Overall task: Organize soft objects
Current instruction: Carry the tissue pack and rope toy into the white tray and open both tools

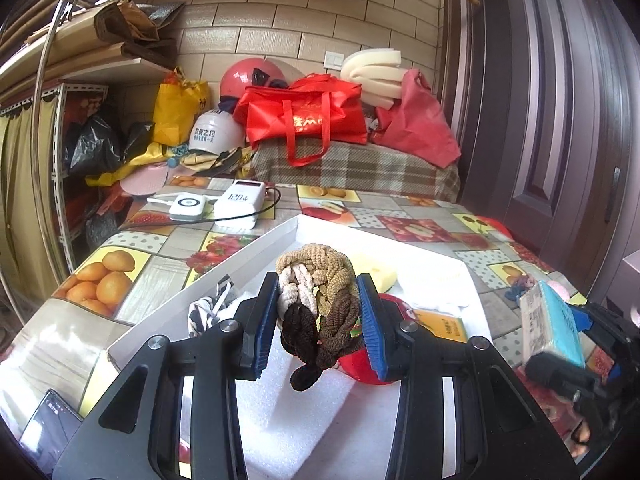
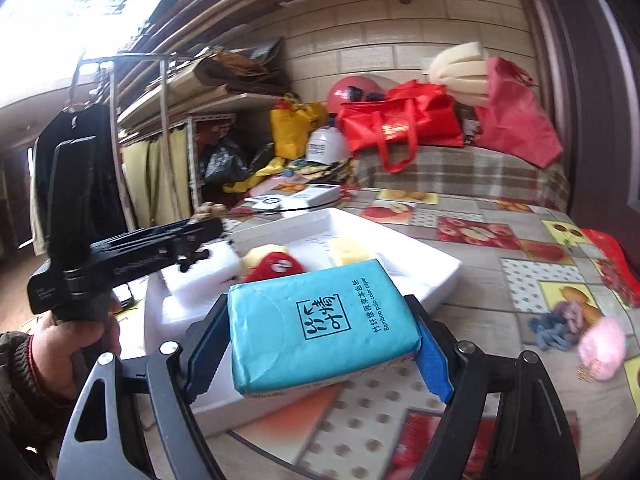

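The left gripper [image 1: 318,320] has its fingers clamped on a bundle of braided tan, cream and brown elastic hair ties [image 1: 316,300], suspended above the shallow white tray [image 1: 256,246] so it can be deposited inside. The right gripper [image 2: 320,340] has its fingers clamped across the short sides of a teal soft-pack of tissues [image 2: 320,324], held over the tray's near edge above the fruit-patterned bench [image 2: 500,216], presumably for placement beside the items already collected.

ahead of the left tongs [image 1: 318,320] the white tray [image 1: 256,246] holds a red plush [image 1: 360,364] and yellow sponge [image 1: 378,274]; right of the right tongs [image 2: 324,344], bare worktop [image 2: 472,280] up to hair ties [image 2: 558,324].
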The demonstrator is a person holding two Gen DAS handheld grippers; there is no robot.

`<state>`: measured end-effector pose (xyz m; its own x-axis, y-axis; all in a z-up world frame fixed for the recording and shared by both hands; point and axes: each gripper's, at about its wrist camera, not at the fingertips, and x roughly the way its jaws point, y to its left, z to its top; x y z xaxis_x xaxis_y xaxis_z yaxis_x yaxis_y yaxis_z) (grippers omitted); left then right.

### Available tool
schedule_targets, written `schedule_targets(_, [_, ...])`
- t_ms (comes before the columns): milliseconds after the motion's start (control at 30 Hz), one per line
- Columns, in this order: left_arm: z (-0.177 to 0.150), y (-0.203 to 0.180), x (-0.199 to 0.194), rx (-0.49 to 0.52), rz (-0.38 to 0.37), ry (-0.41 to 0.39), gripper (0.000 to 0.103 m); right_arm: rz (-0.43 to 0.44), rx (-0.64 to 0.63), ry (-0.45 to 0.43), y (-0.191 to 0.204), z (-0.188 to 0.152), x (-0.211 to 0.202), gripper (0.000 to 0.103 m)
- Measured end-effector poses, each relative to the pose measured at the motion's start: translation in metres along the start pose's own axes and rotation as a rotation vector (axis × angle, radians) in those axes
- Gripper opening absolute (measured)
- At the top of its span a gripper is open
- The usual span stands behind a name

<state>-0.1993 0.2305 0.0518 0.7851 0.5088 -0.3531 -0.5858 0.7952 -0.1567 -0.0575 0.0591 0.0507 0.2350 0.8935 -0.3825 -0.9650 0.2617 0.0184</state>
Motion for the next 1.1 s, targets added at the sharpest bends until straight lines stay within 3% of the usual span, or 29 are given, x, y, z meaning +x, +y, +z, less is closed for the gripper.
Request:
schedule_targets(133, [0.000, 0.001, 0.009, -0.009, -0.003, 0.045, 0.038, 0.083, -0.053, 0.058, 0.022, 0.004, 0.023, 0.082])
schedule_targets(267, [0.000, 0.001, 0.014, -0.006, -0.005, 0.067, 0.038, 0.155, -0.107, 0.206, 0.035, 0.004, 0.053, 0.082])
schedule_targets(467, [0.000, 0.000, 0.016, -0.001, -0.003, 0.075, 0.038, 0.143, -0.078, 0.358, 0.031, -0.002, 0.088, 0.082])
schedule_targets(733, [0.000, -0.003, 0.018, 0.018, 0.006, 0.080, 0.038, -0.091, 0.101, 0.286, -0.021, 0.013, 0.103, 0.082])
schedule_targets(800, [0.000, -0.002, 0.020, 0.014, 0.010, 0.090, 0.038, -0.071, 0.143, 0.267, -0.028, 0.013, 0.099, 0.082])
schedule_targets(933, [0.000, 0.000, 0.021, 0.009, 0.018, 0.096, 0.040, -0.062, 0.097, 0.221, -0.017, 0.015, 0.089, 0.083])
schedule_targets(1067, [-0.001, -0.003, 0.019, 0.017, 0.053, 0.085, 0.053, -0.059, 0.005, 0.155, 0.001, 0.019, 0.078, 0.088])
schedule_targets(1100, [-0.001, -0.003, 0.018, 0.018, 0.063, 0.078, 0.066, -0.066, -0.016, 0.144, 0.005, 0.020, 0.076, 0.093])
